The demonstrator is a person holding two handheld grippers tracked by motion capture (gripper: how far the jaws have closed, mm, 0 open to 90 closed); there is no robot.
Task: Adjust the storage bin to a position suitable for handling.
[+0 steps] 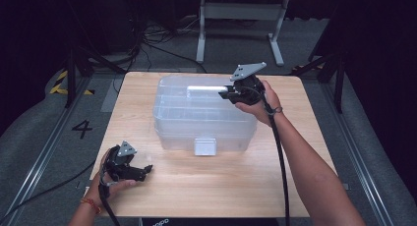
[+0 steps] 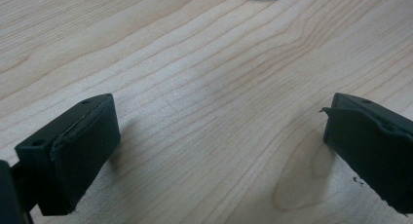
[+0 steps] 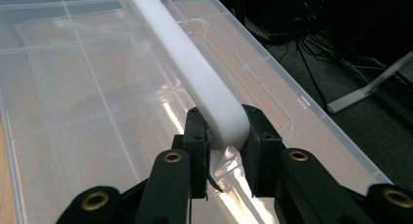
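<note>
A clear plastic storage box [image 1: 204, 120] with a ribbed lid stands in the middle of the wooden table [image 1: 206, 186]. Its white carry handle [image 1: 204, 89] runs across the lid top. My right gripper [image 1: 227, 94] is shut on the right end of that handle [image 3: 214, 100], a black pad on each side of it. The box lid [image 3: 87, 112] spreads out below it. My left gripper [image 1: 147, 171] rests low over the table near the front left corner, open with nothing between its fingers [image 2: 73, 151]. Bare wood [image 2: 209, 112] lies between the jaws.
A white latch [image 1: 205, 146] sits on the box's front face. Beyond the table stands a white metal frame [image 1: 241, 19], with cables on the dark floor. A number 4 marks the floor [image 1: 82, 128] at the left. Bare tabletop lies in front of the box.
</note>
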